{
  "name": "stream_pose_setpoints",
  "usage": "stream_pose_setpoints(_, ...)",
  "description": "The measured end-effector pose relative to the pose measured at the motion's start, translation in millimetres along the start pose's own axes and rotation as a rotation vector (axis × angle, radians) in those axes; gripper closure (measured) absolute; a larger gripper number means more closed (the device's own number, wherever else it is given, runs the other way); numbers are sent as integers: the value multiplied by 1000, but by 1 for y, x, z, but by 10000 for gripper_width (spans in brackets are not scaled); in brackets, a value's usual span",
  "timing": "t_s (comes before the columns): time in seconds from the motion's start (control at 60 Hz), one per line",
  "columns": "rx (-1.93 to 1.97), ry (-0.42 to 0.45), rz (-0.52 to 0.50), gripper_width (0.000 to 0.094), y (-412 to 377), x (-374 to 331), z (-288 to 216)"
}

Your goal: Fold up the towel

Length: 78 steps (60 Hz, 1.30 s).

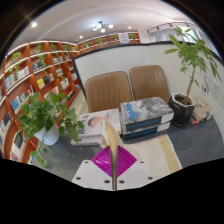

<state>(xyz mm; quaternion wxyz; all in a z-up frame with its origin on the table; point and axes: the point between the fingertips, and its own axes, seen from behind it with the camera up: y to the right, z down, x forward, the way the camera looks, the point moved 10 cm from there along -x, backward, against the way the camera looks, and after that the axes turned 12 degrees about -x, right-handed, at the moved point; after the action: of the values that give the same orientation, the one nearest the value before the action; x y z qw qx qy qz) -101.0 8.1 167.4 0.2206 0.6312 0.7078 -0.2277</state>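
My gripper (113,152) is shut, its magenta pads (100,160) pressed together on a thin fold of beige towel (114,138). The pinched edge stands up as a narrow strip between the fingers. More of the beige cloth (163,152) lies on the grey table (70,155) just right of the fingers. The part of the towel under the fingers is hidden.
A stack of books (146,115) lies on the table beyond the fingers. Two brown chairs (108,90) (150,82) stand behind it. A potted plant (45,115) is at the left and a taller one (190,60) at the right. Bookshelves (40,70) line the left wall.
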Motion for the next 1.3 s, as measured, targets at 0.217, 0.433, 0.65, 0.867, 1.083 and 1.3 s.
stream_pose_setpoints(0.217,-18,-57,155,679,128,2,16)
stream_pose_setpoints(0.433,-146,-105,207,116,209,15,54)
stream_pose_setpoints(0.65,-91,-7,101,88,199,-58,22)
stream_pose_setpoints(0.867,-100,70,26,87,149,-158,11)
stream_pose_setpoints(1.083,-136,121,26,87,106,-242,39)
stream_pose_setpoints(1.3,-163,123,18,87,76,-306,79)
